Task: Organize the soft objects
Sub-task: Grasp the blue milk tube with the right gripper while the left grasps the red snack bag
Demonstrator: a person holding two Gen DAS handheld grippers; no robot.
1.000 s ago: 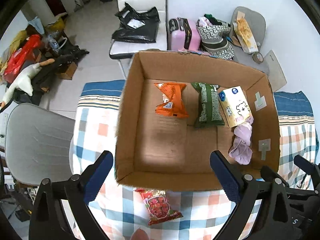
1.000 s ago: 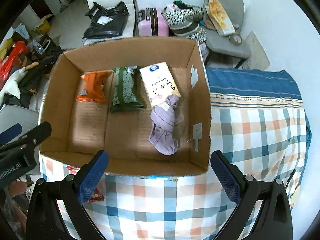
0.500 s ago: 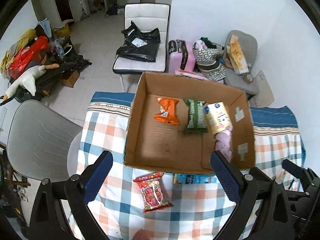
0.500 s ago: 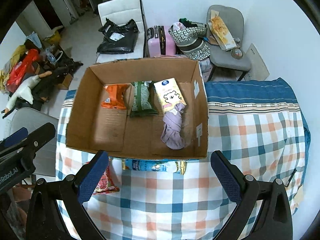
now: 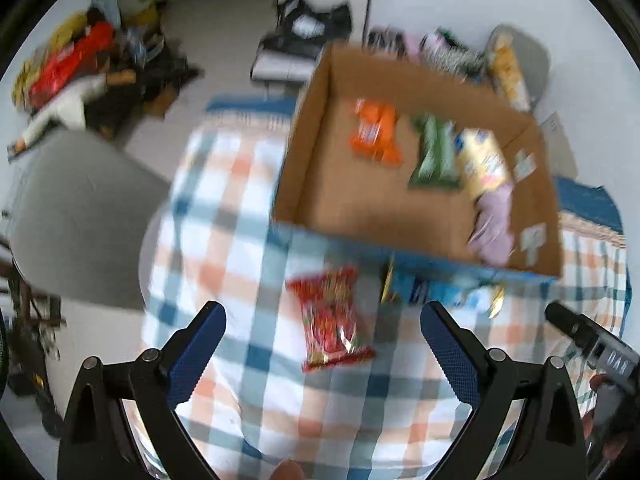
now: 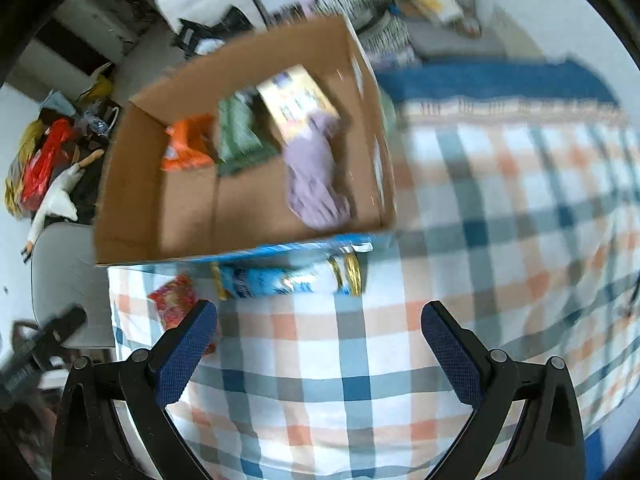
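A: Blue textured pads on black fingers: the left gripper (image 5: 323,340) stands spread wide with nothing between its jaws, at the bottom of its frame, looking down on the blue, orange and white checked cloth (image 5: 248,240).

B: And the right gripper (image 6: 319,340)?

A: Same pose, same wide spread, nothing held. In the left view part of it shows as a black bar at the lower right edge.

B: What open room is there?

A: Bare checked cloth fills the lower middle of both frames. In the right view it also runs across the whole right half, out to a dark blue border at the upper right.

B: Where are the soft things?

A: The red crinkly snack packet (image 5: 328,318) lies flat on the cloth in the centre of the left frame, just beyond the gap between the fingers. The blue and white foil packet (image 6: 286,278) lies just above the right gripper's gap, against the near wall of the open brown cardboard box (image 6: 132,184).

B: Inside the box?

A: An orange packet (image 5: 374,134), a green packet (image 5: 434,154), a yellow carton (image 5: 482,162) side by side along the far part of the floor, with a crumpled lilac cloth (image 6: 316,178) touching the carton's near end. Both views are motion-blurred.
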